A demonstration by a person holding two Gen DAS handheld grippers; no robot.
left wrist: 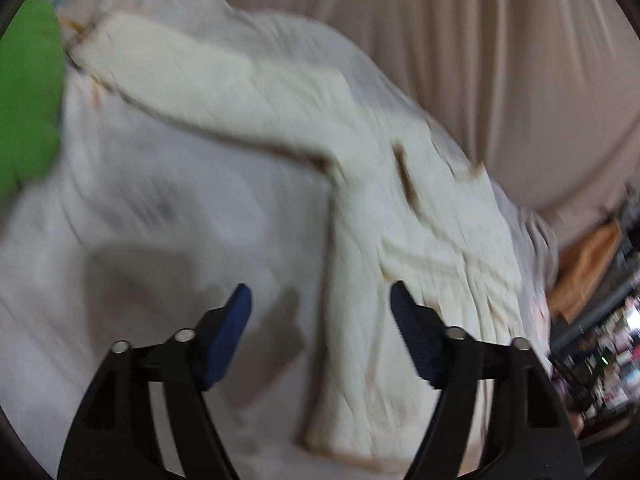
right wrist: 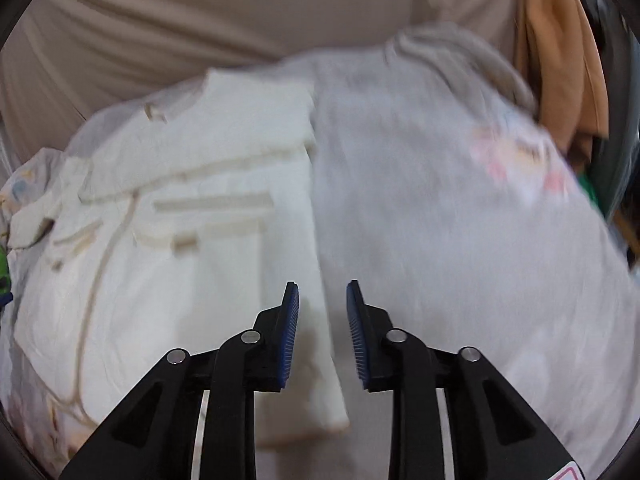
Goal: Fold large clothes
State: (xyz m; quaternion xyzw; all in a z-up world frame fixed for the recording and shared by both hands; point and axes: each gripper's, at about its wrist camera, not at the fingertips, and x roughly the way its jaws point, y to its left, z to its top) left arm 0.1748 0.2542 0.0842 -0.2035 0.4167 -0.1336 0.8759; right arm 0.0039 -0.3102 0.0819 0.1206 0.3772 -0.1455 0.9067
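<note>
A cream quilted jacket lies spread on a pale grey sheet, one sleeve stretched toward the upper left. My left gripper is wide open and empty, held above the jacket's lower hem and the sheet. In the right wrist view the jacket lies at left with its straight edge running down the middle, beside the grey sheet. My right gripper is open with a narrower gap, empty, above that edge. Both views are blurred.
A beige curtain hangs behind the bed, also in the right wrist view. A green cloth lies at far left. Orange fabric hangs at right. Cluttered shelves stand at far right.
</note>
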